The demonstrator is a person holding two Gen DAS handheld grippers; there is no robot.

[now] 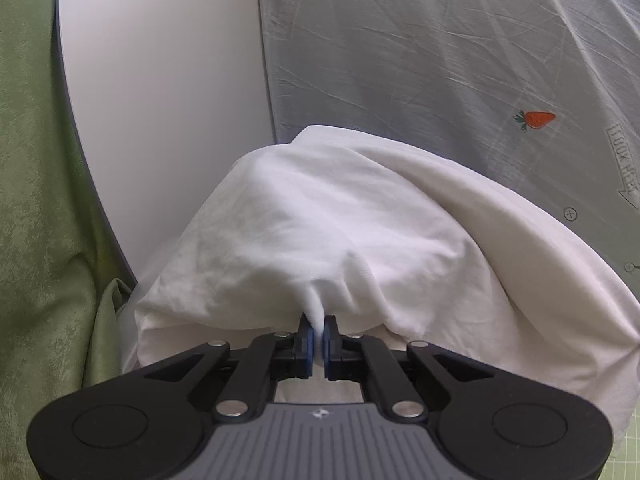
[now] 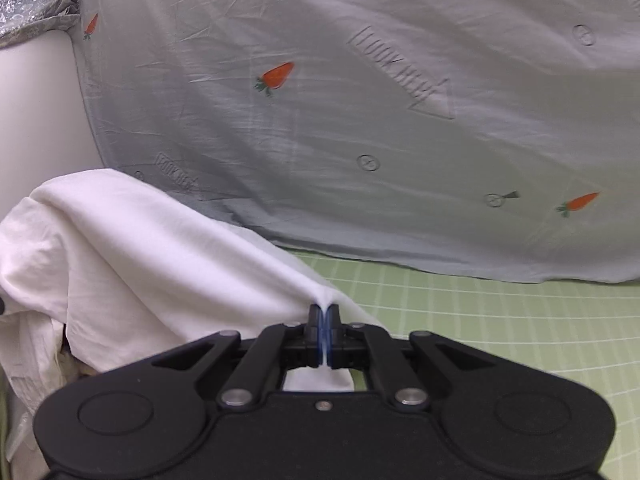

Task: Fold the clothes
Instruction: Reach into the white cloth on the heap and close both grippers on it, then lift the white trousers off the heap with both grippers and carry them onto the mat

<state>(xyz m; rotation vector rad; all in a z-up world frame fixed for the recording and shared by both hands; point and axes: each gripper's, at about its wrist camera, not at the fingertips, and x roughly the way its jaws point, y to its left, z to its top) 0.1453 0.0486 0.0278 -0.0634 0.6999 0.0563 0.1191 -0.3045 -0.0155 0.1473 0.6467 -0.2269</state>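
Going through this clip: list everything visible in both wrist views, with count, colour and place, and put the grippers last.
white garment: one, white, bunched and lifted in front of both grippers, pinched at two spots.
grey sheet: one, pale grey with orange carrot prints and arrow marks, spread behind the garment.
green mat: one, light green with a white grid, under the right gripper, in front of the sheet's edge.
white surface: one, white with a dark rim, left of the sheet.
green cloth: one, olive green, far left in the left wrist view.
patterned fabric: one, dark grey, top left corner in the right wrist view.
left gripper: one, black with blue pads, shut on the garment.
right gripper: one, black with blue pads, shut on the garment.
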